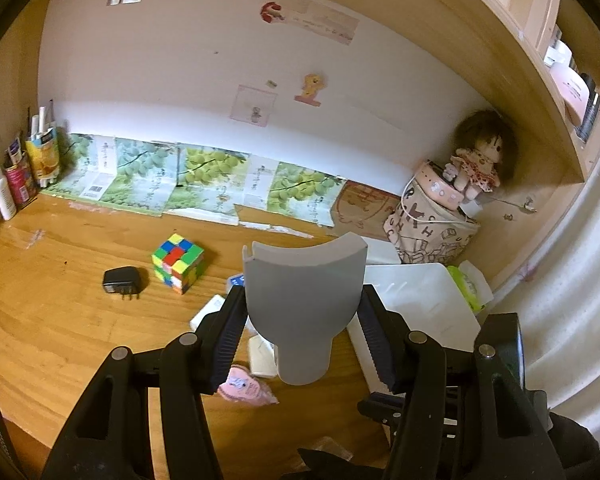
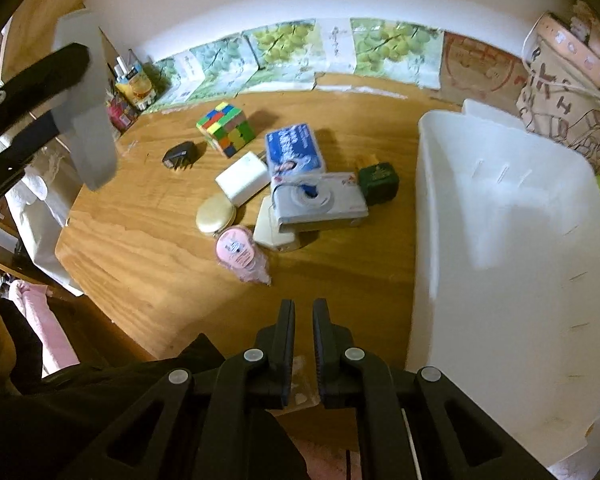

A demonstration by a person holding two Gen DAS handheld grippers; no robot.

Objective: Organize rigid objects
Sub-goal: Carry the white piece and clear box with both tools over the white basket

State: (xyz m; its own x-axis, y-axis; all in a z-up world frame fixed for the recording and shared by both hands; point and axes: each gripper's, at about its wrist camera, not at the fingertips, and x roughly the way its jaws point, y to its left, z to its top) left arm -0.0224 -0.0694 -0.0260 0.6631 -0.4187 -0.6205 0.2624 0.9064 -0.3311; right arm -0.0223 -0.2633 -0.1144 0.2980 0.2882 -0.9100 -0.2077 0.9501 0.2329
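The right view alone shows the white bin's [image 2: 500, 240] inside, bare as far as visible, and the camera [image 2: 320, 204], blue box [image 2: 296, 150] and green block [image 2: 378, 182] heaped beside it on the desk [image 2: 148, 248]. The left view alone shows the doll [image 1: 480, 152] on a printed bag [image 1: 428, 232]. The left gripper [image 1: 300, 308] clamps a grey scoop [image 1: 304, 300]. The right gripper [image 2: 303, 320] is closed, holding nothing.

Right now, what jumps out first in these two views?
The left gripper holds a grey scoop-shaped piece above the wooden desk. Mid-desk sits a clutter around a silver camera, a colourful puzzle cube behind it. An empty white bin fills the right side; the right gripper is shut, empty.
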